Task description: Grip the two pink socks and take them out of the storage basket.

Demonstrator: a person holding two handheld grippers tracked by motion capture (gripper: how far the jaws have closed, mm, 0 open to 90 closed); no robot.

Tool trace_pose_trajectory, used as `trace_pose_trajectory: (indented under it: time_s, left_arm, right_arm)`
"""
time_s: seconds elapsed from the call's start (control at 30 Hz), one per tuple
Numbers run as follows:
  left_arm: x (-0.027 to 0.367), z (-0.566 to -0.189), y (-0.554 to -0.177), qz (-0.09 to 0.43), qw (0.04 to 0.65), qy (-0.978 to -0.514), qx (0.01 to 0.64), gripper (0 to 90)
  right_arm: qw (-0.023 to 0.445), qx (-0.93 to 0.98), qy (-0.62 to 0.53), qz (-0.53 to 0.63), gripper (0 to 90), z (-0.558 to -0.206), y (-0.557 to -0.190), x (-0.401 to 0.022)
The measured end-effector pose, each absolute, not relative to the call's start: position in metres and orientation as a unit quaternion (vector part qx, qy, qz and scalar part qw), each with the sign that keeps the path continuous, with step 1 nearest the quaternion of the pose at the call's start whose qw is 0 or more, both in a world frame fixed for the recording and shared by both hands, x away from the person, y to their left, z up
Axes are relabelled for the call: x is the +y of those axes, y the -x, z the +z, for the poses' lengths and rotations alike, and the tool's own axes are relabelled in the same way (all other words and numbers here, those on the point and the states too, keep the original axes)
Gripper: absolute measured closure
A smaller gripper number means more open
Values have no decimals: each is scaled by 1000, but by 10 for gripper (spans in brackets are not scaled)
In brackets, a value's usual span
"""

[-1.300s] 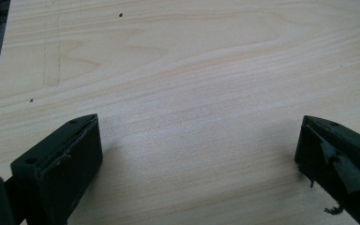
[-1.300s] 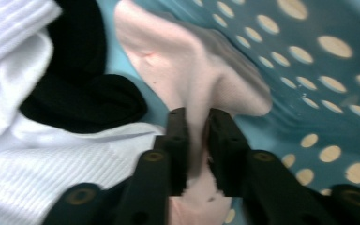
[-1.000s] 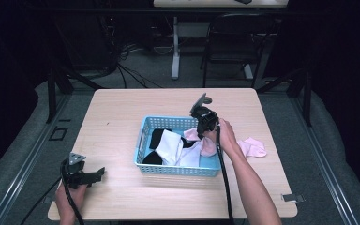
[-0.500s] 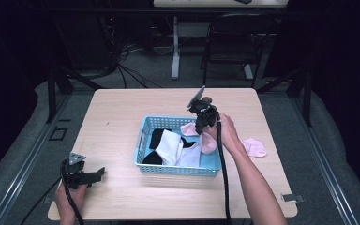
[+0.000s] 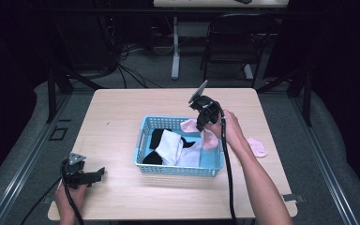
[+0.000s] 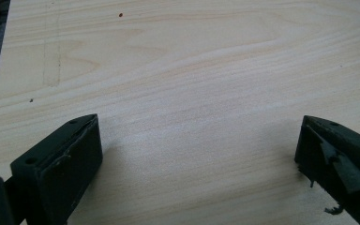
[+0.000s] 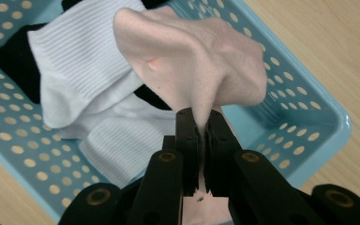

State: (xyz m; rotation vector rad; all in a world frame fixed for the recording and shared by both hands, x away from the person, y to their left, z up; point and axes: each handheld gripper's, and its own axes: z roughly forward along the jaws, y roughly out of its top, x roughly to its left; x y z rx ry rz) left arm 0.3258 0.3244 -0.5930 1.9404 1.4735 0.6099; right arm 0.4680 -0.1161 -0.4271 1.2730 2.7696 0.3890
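Right gripper view: our right gripper (image 7: 199, 136) pinches a pale pink fabric sock (image 7: 192, 61) over the perforated blue plastic basket (image 7: 309, 136) mid-tabletop. We should lower before releasing. Left gripper (image 5: 86, 176) gapes empty near the tabletop's front-left corner.

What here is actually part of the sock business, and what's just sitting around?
In use:
- right tongs, shut on a pink sock
- blue basket under it, holding white socks and black socks
- second pink sock on the table, probably its mate

Idle:
- left tongs, open over bare table
- chair and cables behind the table
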Motion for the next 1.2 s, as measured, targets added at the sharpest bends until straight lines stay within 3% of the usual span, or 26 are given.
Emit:
trace_pose_trajectory:
  time_s: [0.57,1.2]
  left_arm:
    - [324,-593,-326,231,310,-735,558,9]
    - [324,-593,-326,231,310,-735,558,9]
  right_arm:
    - [68,903,-401,140,853,-383,-443,-125]
    - [93,880,-442,145,852,-363,-425,-182]
